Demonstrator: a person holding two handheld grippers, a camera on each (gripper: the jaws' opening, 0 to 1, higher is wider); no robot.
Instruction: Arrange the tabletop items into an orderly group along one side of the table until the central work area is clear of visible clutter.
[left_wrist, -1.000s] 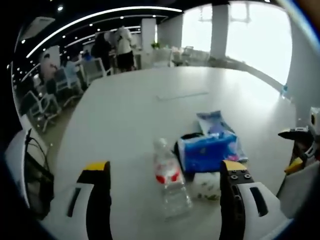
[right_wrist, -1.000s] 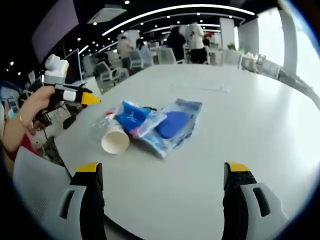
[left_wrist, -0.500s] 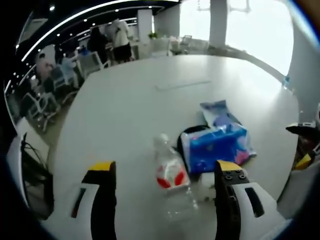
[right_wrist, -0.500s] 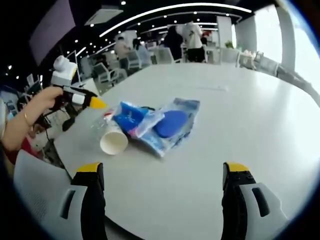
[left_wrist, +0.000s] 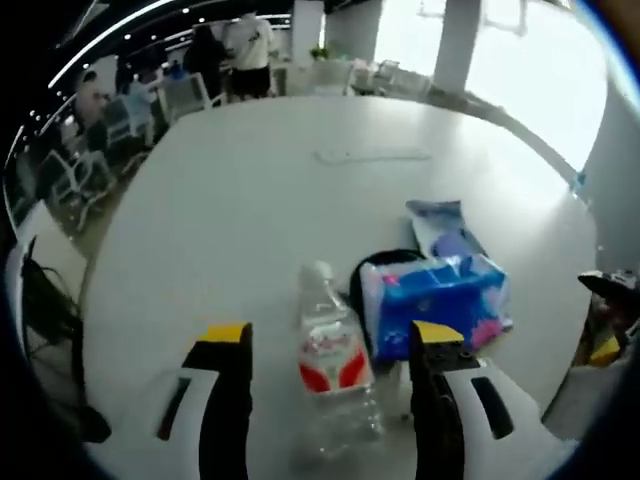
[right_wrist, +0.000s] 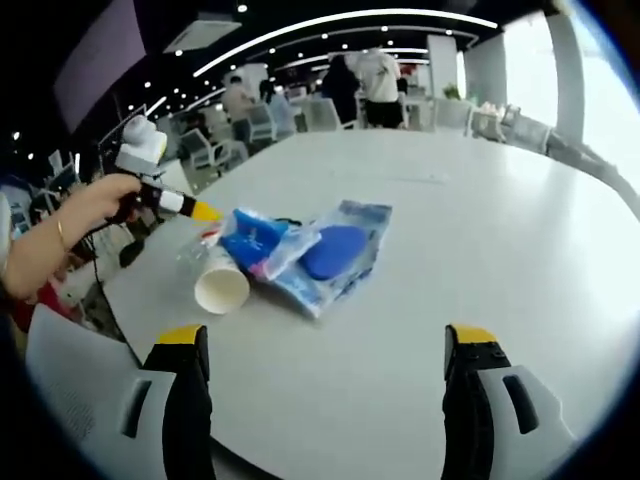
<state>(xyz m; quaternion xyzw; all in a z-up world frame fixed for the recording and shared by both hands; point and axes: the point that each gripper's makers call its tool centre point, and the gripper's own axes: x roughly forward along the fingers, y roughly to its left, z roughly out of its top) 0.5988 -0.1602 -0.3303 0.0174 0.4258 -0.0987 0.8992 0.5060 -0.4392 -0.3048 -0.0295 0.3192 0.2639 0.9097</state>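
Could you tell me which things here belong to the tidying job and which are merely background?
Job items:
clear bottle
paper cup
blue tissue pack
blue pouch
left tool
right tool

Background:
white table
chairs
people standing

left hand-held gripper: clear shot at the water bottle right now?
Probably yes. The water bottle lies on the table between the open jaws of the left hand-held gripper; nothing blocks it, though the blue tissue pack crowds one jaw.
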